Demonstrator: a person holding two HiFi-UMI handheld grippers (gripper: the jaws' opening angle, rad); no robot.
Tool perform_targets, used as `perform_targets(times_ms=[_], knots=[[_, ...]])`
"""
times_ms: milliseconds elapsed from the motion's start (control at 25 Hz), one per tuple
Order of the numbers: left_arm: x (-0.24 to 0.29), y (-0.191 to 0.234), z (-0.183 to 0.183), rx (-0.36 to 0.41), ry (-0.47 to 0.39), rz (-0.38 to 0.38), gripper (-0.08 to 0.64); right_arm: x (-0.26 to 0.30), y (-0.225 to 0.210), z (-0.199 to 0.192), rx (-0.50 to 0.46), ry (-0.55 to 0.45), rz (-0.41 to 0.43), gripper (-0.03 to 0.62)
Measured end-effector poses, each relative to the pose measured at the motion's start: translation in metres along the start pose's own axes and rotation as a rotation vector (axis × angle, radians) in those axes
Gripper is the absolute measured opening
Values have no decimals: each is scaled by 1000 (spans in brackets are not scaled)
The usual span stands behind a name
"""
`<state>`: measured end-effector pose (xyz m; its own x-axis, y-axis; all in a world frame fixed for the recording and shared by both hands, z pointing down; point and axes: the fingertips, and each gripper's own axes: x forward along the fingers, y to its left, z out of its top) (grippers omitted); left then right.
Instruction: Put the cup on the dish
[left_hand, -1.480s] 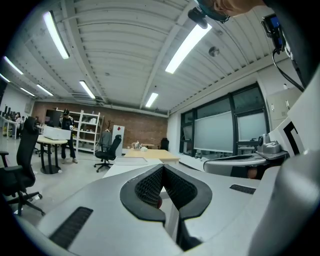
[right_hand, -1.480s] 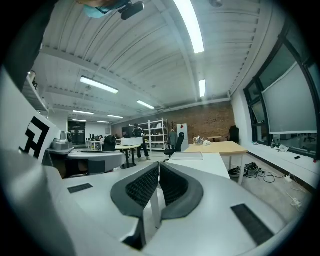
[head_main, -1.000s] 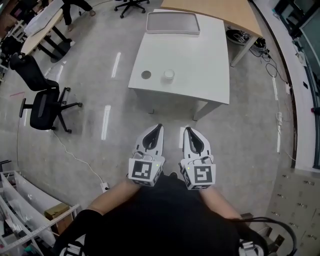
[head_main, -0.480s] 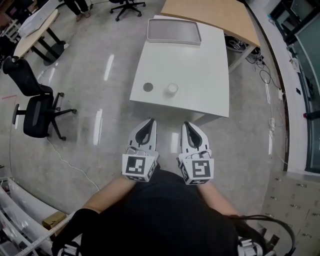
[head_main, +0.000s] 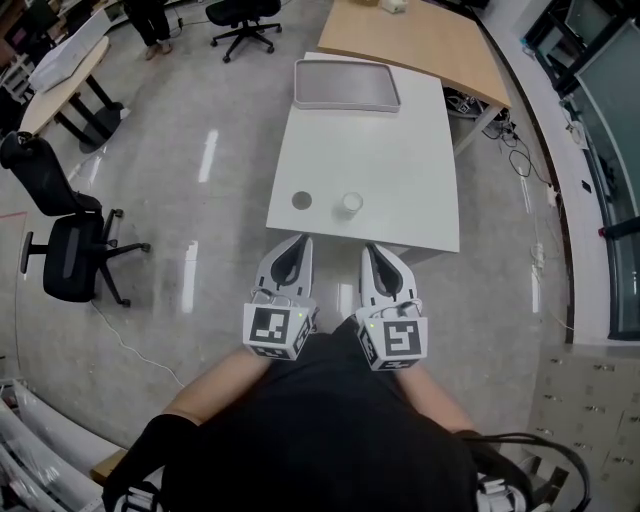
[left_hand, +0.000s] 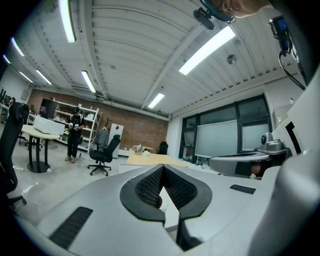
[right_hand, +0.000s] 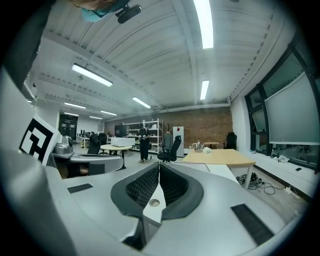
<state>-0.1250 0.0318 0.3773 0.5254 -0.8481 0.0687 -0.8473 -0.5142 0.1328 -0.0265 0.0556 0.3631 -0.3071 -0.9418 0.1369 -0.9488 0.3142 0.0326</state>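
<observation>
A white cup (head_main: 350, 204) stands near the front edge of a white table (head_main: 400, 170). A small dark round dish (head_main: 302, 200) lies just left of it, apart from it. My left gripper (head_main: 298, 241) and right gripper (head_main: 370, 249) are held side by side in front of the person's body, short of the table's front edge, above the floor. Both have their jaws shut with nothing held. In the left gripper view the gripper (left_hand: 161, 168) points over the table, jaws together. In the right gripper view the gripper (right_hand: 159, 165) shows a slice of tabletop with a small round thing (right_hand: 154, 203) below its tips.
A grey tray (head_main: 346, 85) lies at the table's far end. A wooden table (head_main: 420, 40) stands behind it. Black office chairs (head_main: 65, 250) stand on the floor at the left, and cables (head_main: 520, 140) lie at the right. A person (head_main: 150, 20) stands far off at the top left.
The table, cup and dish have come nearer in the head view as the person walked towards them. Both grippers stay shut and side by side.
</observation>
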Motion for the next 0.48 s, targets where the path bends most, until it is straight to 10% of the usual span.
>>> perform_targets(times_ms=[480], knots=[[22, -1, -8, -29, 19, -58, -3, 7, -16, -5, 20, 21, -60, 14]])
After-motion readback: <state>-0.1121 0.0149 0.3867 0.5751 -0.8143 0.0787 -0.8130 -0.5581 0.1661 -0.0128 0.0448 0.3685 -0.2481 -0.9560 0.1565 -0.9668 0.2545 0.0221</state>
